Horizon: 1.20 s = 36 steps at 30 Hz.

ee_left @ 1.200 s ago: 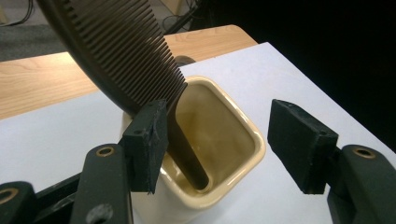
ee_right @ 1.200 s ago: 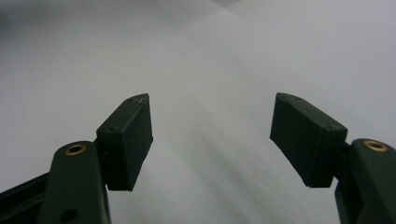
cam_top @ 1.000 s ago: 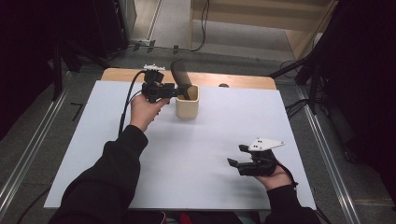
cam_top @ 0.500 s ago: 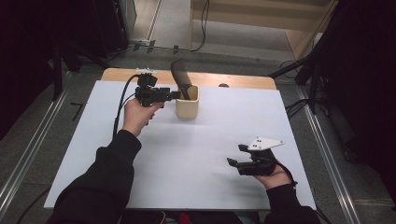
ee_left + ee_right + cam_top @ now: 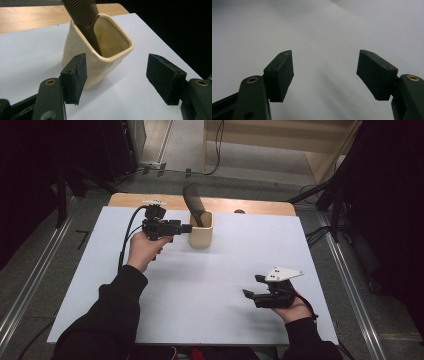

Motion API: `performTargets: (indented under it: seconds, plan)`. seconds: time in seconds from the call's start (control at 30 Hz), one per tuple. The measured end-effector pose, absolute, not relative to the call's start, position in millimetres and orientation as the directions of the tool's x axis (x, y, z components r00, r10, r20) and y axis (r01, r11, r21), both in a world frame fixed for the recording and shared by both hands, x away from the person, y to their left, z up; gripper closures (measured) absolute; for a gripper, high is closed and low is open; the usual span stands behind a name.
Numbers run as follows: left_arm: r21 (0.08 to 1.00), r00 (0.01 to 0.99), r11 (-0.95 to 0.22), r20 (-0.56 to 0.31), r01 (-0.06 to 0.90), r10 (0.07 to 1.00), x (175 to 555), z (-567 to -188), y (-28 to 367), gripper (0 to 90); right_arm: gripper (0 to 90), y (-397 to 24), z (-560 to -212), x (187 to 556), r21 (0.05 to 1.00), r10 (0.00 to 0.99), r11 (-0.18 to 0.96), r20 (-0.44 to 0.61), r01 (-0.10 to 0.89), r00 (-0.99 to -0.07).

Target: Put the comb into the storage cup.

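The cream square cup [image 5: 201,230] stands at about 12 o'clock on the white tabletop [image 5: 225,285], with a dark comb [image 5: 194,204] propped in it, teeth end high and leaning back over the rim toward 11 o'clock. The left gripper [image 5: 184,227] hovers just beside the cup at its 9 o'clock side, its jaws spread wide and holding nothing; in the left gripper view the cup [image 5: 97,50] sits partly between them, nearer one jaw, and the comb [image 5: 83,17] rises out of the top.

The right gripper [image 5: 252,287] rests low at about 5 o'clock, well apart from the cup, jaws likewise wide open and empty over bare tabletop.

The risks, as I judge them: the cup looks light and top-heavy with the long comb in it, so a sideways nudge from the near jaw could tip it or slide it toward the far wooden edge [image 5: 250,206]. Closing on the glazed wall off-centre could let it twist or slip. Catching the comb could lever the cup over.

No brand, label or writing is readable on the cup, comb or grippers.
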State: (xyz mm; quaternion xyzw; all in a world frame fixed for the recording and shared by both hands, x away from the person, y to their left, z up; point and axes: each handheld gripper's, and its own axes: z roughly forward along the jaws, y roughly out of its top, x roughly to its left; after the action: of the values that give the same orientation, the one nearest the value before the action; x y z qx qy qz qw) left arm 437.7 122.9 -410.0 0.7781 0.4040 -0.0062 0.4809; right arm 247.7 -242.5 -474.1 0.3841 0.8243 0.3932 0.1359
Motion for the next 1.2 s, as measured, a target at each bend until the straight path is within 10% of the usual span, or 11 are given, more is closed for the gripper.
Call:
performTargets:
  seconds: [1.2]
  plan:
    - [0.711,0.69,-0.27,-0.4,0.649,0.603,394,-427,140,29.4,27.8,-243,-471,246,0.758,0.74,0.392,0.078,0.522,-0.668]
